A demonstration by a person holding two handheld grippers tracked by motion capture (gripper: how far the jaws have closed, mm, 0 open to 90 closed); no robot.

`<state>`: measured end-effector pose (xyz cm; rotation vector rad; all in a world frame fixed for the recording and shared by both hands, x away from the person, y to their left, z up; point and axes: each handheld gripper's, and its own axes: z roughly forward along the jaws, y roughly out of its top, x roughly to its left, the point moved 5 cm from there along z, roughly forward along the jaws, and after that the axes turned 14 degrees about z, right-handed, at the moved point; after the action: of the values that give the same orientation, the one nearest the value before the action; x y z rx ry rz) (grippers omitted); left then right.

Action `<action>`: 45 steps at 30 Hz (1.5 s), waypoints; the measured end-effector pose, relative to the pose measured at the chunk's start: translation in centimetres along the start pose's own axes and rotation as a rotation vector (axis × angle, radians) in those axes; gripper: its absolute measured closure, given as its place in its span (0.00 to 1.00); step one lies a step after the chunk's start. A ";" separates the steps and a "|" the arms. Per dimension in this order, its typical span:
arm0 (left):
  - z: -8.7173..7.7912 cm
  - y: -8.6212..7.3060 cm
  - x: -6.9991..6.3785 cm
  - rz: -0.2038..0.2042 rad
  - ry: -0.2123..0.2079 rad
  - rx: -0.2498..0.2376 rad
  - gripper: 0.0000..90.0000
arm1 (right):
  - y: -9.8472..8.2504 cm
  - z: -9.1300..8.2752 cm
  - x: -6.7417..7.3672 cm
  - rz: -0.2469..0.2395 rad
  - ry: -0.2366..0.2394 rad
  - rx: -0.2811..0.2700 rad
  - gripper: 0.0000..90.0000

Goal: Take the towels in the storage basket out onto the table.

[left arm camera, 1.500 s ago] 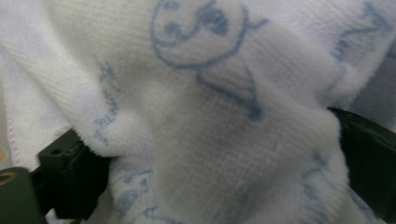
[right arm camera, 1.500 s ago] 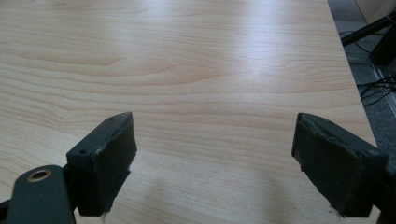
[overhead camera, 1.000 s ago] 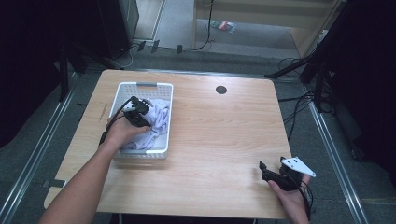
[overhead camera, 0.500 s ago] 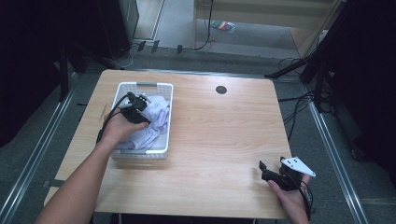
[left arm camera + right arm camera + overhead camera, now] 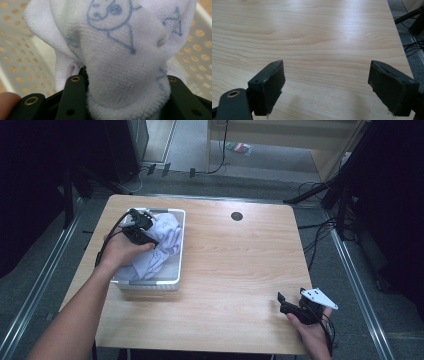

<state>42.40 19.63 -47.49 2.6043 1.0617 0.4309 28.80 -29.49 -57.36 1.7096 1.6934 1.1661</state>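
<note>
Cloth (image 5: 159,247): pale lilac-white terry towel with blue line drawings, crumpled, one fold bunched between the jaws of the left gripper (image 5: 145,222). Lies in a white perforated basket (image 5: 150,283) near the desk's left edge, toward its far corner.

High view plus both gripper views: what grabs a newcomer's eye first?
The white cloth with blue doodle prints, bunched between the jaws of the left gripper inside the white perforated basket on the table's left side. Next, the right gripper held at the near right corner of the wooden table, jaws wide open over bare wood.
</note>
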 end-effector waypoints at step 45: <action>-5.1 7.7 -4.2 0.129 0.012 -0.063 0.64 | 0.0 0.0 0.0 -0.001 0.001 -0.001 0.15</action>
<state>42.39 12.13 -40.65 2.6260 0.8724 0.5016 28.81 -29.44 -57.36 1.7082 1.6937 1.1667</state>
